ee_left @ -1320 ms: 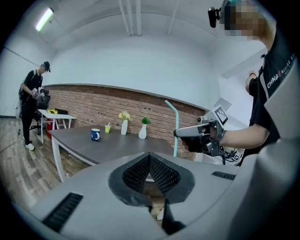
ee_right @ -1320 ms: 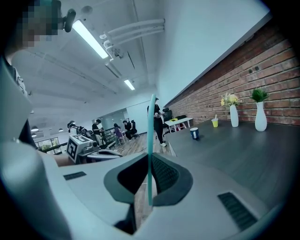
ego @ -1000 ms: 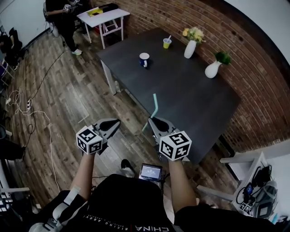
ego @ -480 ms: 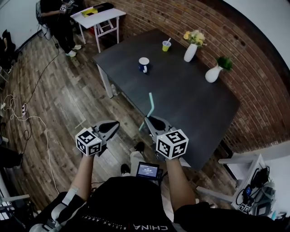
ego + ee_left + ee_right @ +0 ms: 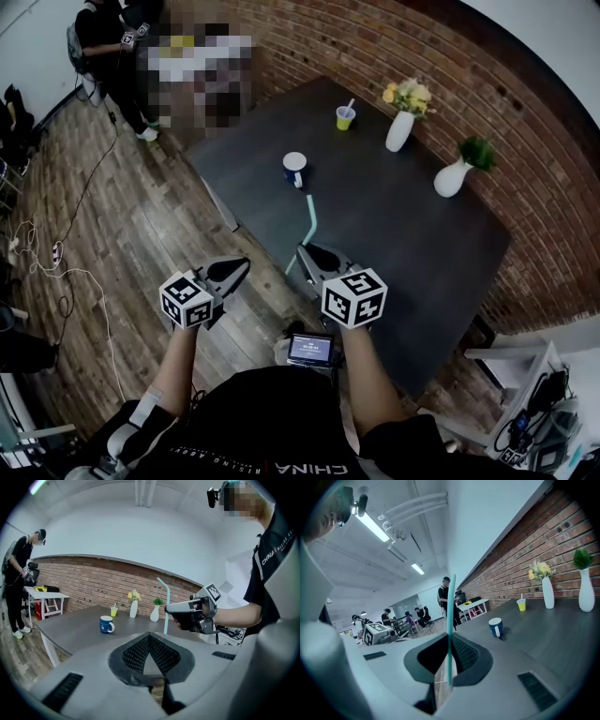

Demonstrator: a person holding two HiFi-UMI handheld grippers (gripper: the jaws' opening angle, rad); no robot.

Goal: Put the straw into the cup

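- The right gripper (image 5: pixel 309 253) is pressed together on a teal straw (image 5: pixel 305 234), pinching it low down. Most of the straw stands free above the jaws, with a bent tip.
- The left gripper (image 5: pixel 236 267) is closed on nothing and held beside the right one, off the near edge of the table (image 5: pixel 403 234).
- The blue mug (image 5: pixel 295 169) stands well apart from the straw, near the table's left edge. A yellow-green cup (image 5: pixel 346 115) farther back already has a straw in it.
- Risk — the grip is thin and low, so the straw could swivel or slip when tilted.
- Risk — the long free end may strike the mug's rim and miss.
- Risk — a knock could nudge the mug toward the nearby edge.
- Which cup is meant is uncertain; the empty mug seems likelier.
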